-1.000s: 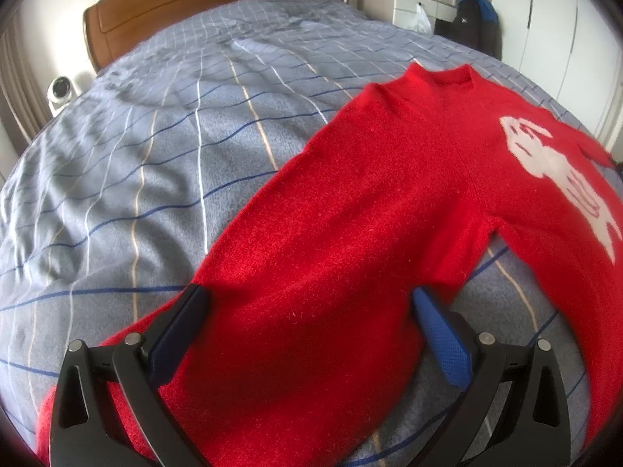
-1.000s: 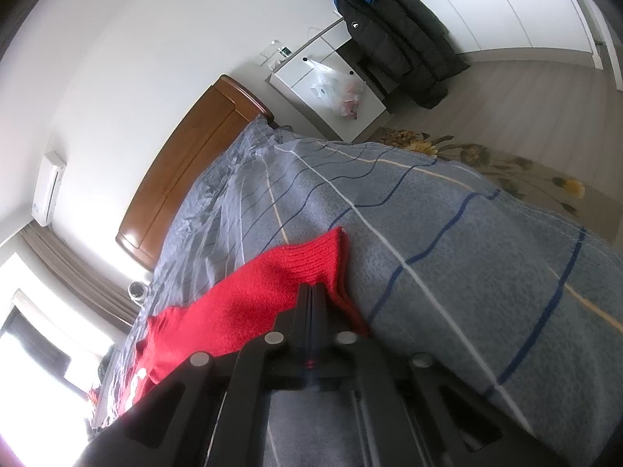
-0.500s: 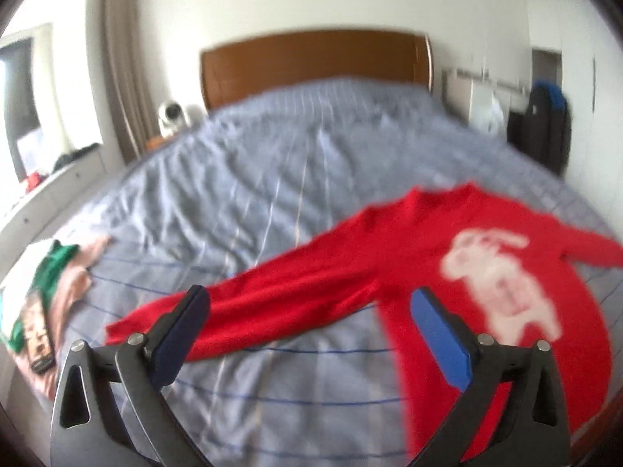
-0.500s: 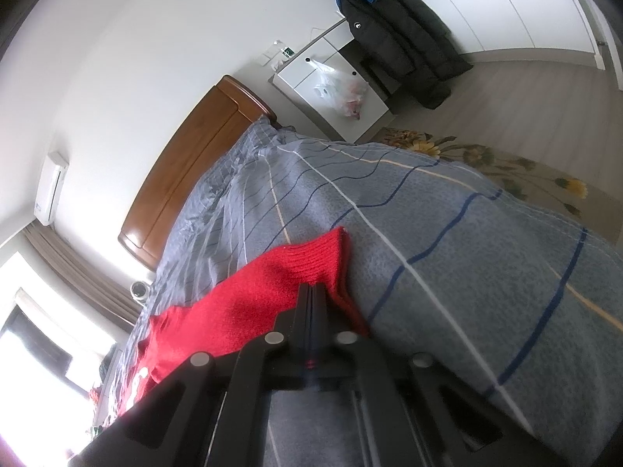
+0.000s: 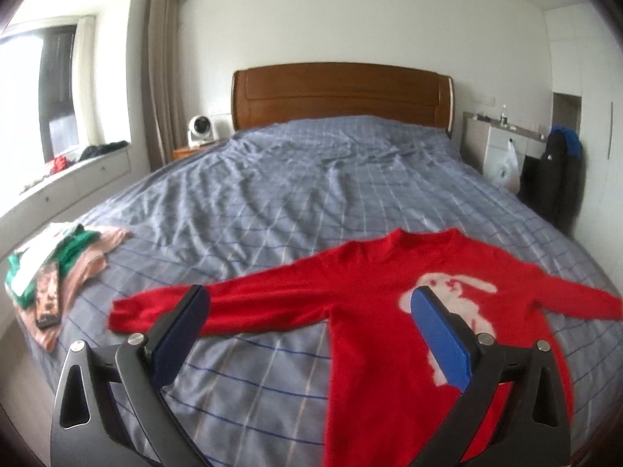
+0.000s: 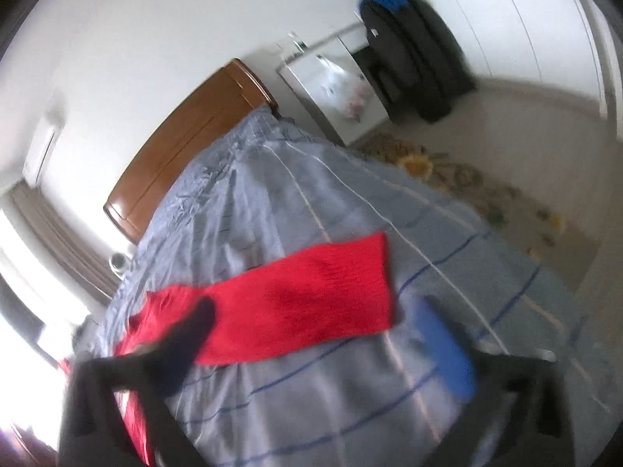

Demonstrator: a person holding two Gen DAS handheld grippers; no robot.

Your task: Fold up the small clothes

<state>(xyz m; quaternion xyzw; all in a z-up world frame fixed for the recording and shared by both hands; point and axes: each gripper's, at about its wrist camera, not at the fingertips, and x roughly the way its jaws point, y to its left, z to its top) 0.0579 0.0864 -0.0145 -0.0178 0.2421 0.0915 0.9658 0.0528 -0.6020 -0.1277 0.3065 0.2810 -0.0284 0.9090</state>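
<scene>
**Red sweater spread flat on the bed**

My left gripper [image 5: 311, 334] hangs above the bed with its blue-padded fingers spread wide, holding nothing. Below it the fuzzy red knit sweater [image 5: 389, 295] lies flat on the grey checked bedspread [image 5: 296, 194], sleeves stretched out, a white figure on its chest. Only this view shows the pile of folded clothes [image 5: 58, 268] at the left edge. My right gripper [image 6: 323, 327] — blurred — is also spread, over one sleeve's ribbed cuff [image 6: 366, 276].
</scene>
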